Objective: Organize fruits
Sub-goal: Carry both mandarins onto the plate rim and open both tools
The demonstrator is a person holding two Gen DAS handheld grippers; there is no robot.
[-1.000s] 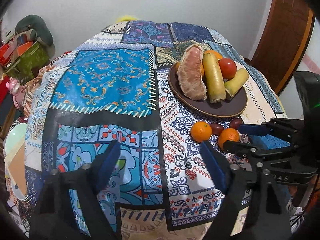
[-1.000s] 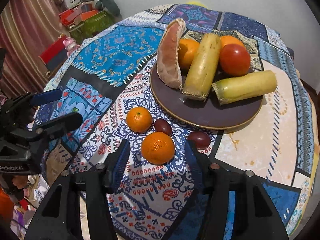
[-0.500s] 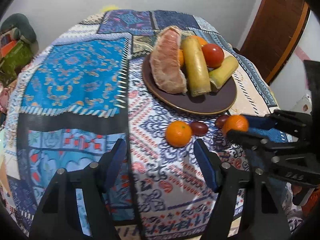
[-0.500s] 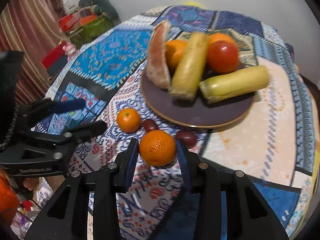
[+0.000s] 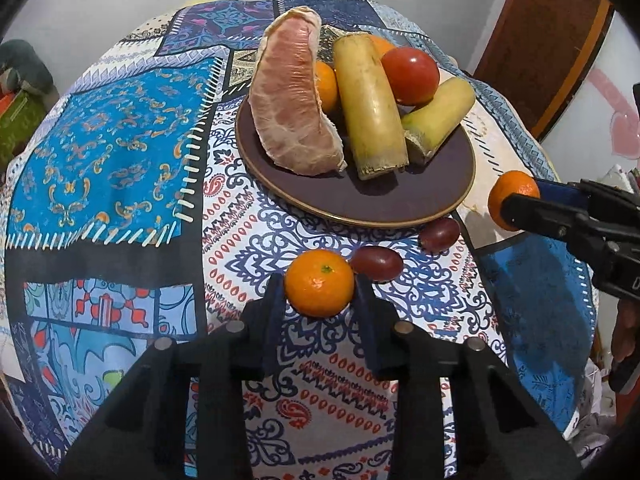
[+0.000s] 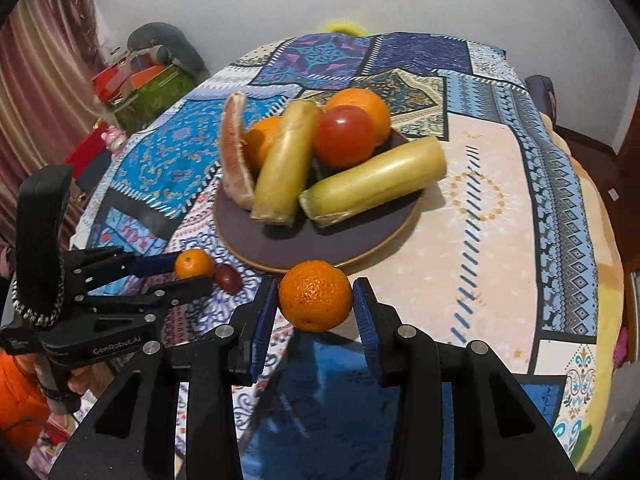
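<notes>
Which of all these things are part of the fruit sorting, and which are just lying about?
Part of the job:
- left gripper, shut on small orange mandarin
- right gripper, holding larger orange mandarin
- two dark red grapes
- round brown plate of fruit

Just lying about:
- patterned patchwork tablecloth
- green box beyond the table

Glossy tomato (image 5: 410,75), dimpled mandarin (image 6: 315,295), matt brown plate (image 5: 360,196), patterned cloth tablecloth (image 5: 112,152)

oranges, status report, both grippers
Right gripper shut on one orange, lifted near the plate. Left gripper shut on second orange, by a grape. Nothing in the way.
</notes>
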